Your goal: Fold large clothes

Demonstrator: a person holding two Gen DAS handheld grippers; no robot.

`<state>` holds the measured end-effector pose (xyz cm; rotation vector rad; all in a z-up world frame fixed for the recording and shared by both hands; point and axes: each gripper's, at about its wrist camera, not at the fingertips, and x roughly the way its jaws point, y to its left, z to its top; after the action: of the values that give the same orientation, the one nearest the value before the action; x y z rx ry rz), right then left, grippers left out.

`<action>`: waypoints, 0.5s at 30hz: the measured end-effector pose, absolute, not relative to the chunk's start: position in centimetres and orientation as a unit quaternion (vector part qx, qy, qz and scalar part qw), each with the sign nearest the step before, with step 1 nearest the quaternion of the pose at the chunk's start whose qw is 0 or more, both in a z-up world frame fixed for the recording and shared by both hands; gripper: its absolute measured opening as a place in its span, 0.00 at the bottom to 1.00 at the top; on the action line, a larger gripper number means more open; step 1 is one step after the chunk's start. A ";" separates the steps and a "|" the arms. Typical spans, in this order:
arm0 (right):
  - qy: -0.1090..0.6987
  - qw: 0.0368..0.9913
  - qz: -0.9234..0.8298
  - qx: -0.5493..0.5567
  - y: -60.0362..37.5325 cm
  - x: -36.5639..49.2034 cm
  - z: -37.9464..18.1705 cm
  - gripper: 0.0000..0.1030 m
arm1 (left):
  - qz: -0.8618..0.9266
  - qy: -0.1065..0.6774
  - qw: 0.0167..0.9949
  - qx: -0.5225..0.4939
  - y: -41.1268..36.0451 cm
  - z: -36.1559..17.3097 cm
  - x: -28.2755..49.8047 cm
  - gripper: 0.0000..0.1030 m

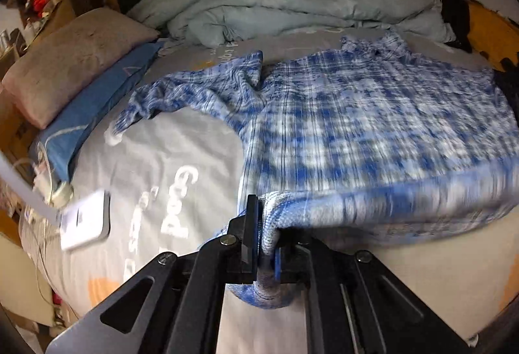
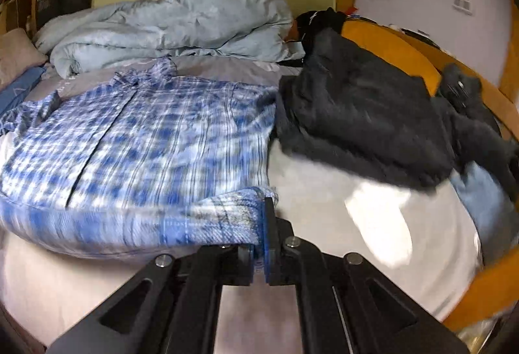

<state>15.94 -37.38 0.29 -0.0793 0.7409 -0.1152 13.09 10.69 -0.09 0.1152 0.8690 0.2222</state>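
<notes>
Blue-white plaid flannel shirt (image 1: 373,114) spread on grey bed sheet (image 1: 152,143), collar toward upper frame. Left gripper (image 1: 264,234) and right gripper (image 2: 259,234) each clamped on a bottom hem corner; hem runs crosswise between them, body extends straight ahead.

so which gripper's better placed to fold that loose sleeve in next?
Left, probably. The left gripper grips the plaid shirt hem on the side where the sleeve sprawls; the right gripper holds the far corner.
</notes>
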 end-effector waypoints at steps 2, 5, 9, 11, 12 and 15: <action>0.366 0.928 -0.052 -0.045 -37.1 18.0 -0.2 0.03 | 0.110 0.435 0.892 0.062 10.6 -0.6 15.5 0.09; 0.368 0.925 -0.059 -0.072 -36.3 20.8 -1.4 0.03 | 0.115 0.448 0.884 0.067 10.5 -2.0 18.5 0.09; 0.373 0.922 -0.061 -0.086 -36.0 23.3 -2.7 0.03 | 0.113 0.454 0.881 0.066 10.7 -3.5 21.3 0.09; 0.383 0.918 -0.058 -0.079 -36.1 24.2 -3.2 0.03 | 0.113 0.459 0.878 0.073 10.5 -4.4 22.3 0.09; 0.387 0.917 -0.059 -0.081 -36.1 24.8 -3.6 0.03 | 0.113 0.460 0.877 0.076 10.5 -4.8 22.7 0.09; 0.392 0.914 -0.058 -0.090 -36.0 25.8 -4.4 0.03 | 0.110 0.462 0.877 0.068 10.6 -5.9 23.6 0.09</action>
<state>25.84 -35.96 -4.36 -0.1844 0.8080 -0.1194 23.60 10.57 -5.91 0.1414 0.9647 0.2298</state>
